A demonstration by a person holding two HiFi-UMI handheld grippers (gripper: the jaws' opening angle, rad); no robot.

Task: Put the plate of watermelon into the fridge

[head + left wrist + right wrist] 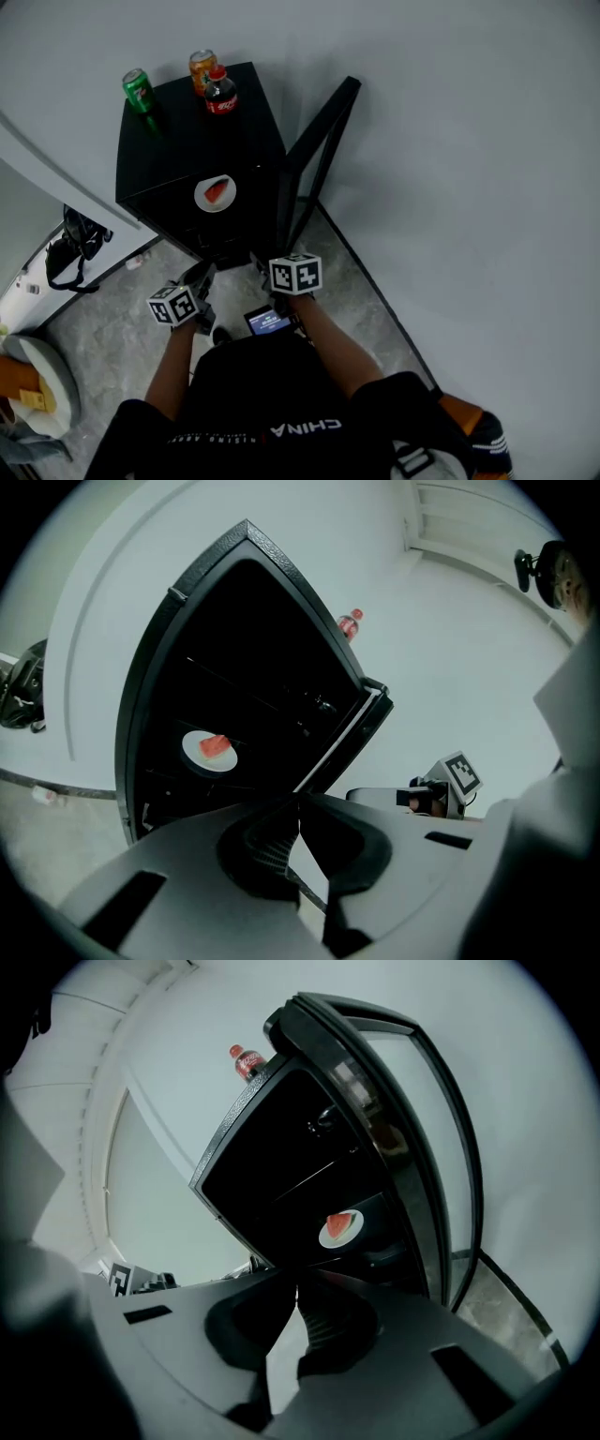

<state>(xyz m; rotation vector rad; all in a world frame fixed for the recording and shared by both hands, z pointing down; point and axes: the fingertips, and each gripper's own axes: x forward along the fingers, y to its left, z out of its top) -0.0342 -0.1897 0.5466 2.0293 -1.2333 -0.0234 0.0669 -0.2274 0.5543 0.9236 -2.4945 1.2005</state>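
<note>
With your left gripper (pixel 298 803) and right gripper (pixel 298 1288) both closed empty, treat the plate of watermelon (pixel 216 193) as likely stiff, slick and breakable: pinch its near rim, level.

Dim, flat light (fisheye-warped gripper views), dark vignetted corners, soft shadows.

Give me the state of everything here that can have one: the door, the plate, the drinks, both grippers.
fridge door: open, swung wide.
plate of watermelon: on a shelf inside the fridge, held by neither gripper.
left gripper: jaws together, empty.
right gripper: jaws together, empty.
green can: upright on the fridge top.
orange can: upright on the fridge top.
cola bottle: upright on the fridge top, cap on.
</note>
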